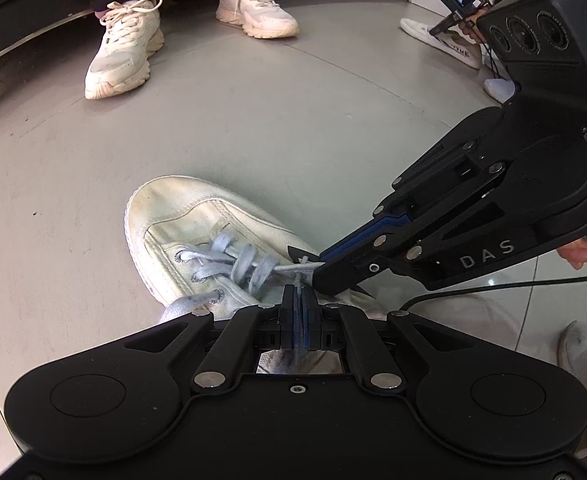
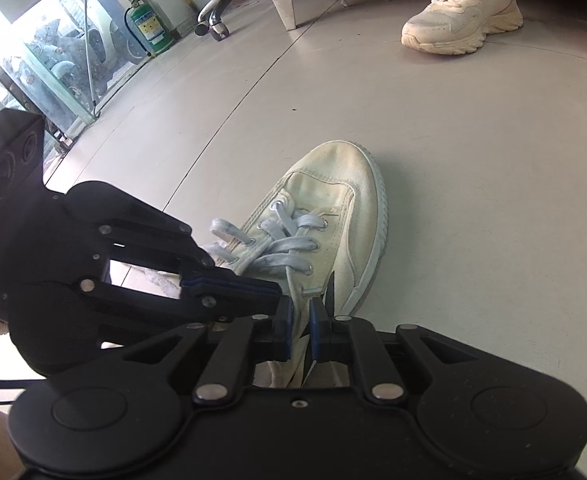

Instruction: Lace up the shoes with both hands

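Holding the lace end (image 1: 299,280) in the left gripper (image 1: 301,294), pads clenched on the thin tip at the near end of the lacing. The right gripper (image 2: 301,312) has its jaws slightly apart, a clear gap between the pads in its own view; nothing sits in that gap. In the left view its tips lie just beside the lace strand (image 1: 293,269) by the upper eyelets, possibly touching it. I can't tell from here.

To do this step well, I judge I should keep the left grip firm and the lace taut, then bring the right tips squarely over the strand before closing, so the aglet feeds cleanly to the next eyelet (image 2: 304,291).

The shoe (image 2: 333,216) rests on the floor (image 2: 473,160) directly under both grippers. Its long axis runs near to far, the toe pointing away from me and angled slightly left in the left view.

Further off: a person's pale sneakers (image 1: 125,48).
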Demonstrator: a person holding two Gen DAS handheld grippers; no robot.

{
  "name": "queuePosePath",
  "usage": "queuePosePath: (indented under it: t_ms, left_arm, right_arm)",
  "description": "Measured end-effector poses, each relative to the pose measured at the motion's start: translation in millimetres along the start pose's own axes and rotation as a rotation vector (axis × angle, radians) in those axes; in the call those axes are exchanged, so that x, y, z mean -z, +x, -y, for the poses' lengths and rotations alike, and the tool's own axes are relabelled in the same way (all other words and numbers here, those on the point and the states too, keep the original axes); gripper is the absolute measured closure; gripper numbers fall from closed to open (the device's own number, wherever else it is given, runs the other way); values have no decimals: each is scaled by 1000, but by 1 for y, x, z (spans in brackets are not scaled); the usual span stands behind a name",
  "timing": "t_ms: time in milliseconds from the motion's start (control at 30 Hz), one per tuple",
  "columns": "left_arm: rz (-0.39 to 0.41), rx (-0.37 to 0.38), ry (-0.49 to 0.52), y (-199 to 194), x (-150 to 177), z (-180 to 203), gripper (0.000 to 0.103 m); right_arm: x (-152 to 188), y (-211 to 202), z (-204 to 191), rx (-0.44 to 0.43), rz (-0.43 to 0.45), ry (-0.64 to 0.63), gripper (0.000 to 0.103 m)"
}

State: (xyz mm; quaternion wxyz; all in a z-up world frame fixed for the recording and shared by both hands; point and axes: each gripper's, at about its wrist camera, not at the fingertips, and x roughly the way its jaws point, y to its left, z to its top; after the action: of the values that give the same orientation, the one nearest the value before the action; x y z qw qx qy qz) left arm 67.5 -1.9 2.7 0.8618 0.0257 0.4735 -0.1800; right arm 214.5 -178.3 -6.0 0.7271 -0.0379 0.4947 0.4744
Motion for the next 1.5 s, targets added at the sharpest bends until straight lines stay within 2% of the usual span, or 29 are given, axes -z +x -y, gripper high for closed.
queuePosePath:
  t_ms: [133, 200, 267, 333, 400, 533, 600, 700, 900, 1033, 1167, 1267, 1367, 1500]
  left_arm:
    - [42, -20, 41, 3, 8, 5, 101]
    - [58, -22, 49, 2, 12, 6, 101]
    - [65, -14, 43, 2, 13, 5, 101]
    - [68, -12, 50, 2, 13, 5, 101]
    - [72, -9, 57, 2, 14, 5, 101]
    - [79, -5, 70, 1, 16, 4, 100]
    - [82, -3, 76, 1, 17, 4, 100]
    - [87, 2, 85, 1, 18, 4, 100]
    - [90, 14, 96, 1, 19, 2, 100]
    - [95, 14, 103, 1, 21, 2, 100]
    - [97, 10, 105, 1, 22, 2, 100]
    - [95, -1, 108, 0, 21, 3, 100]
    - [85, -15, 100, -1, 20, 5, 98]
    - [88, -46, 99, -13, 18, 7, 94]
  right_arm:
    - [1, -5, 0, -54, -9, -17, 90]
    - [-3, -15, 7, -74, 20, -6, 90]
    - [-8, -20, 12, -54, 35, -20, 89]
    - [-13, -18, 9, -16, 19, -149, 89]
    - [-15, -12, -2, 4, -8, -330, 88]
    - [-11, 4, -23, 10, -83, -683, 88]
    - [-10, 10, -29, 20, -114, -815, 88]
    - [-13, 14, -31, -2, -140, -924, 88]
    - [-26, 20, -31, -102, -221, -1119, 88]
    - [-40, 25, -32, -170, -294, -1154, 88]
    - [-54, 30, -29, -211, -352, -1079, 87]
    - [-59, 32, -27, -224, -383, -1016, 91]
    - [-56, 32, -29, -211, -386, -996, 97]
    - [-37, 22, -42, -111, -318, -1024, 100]
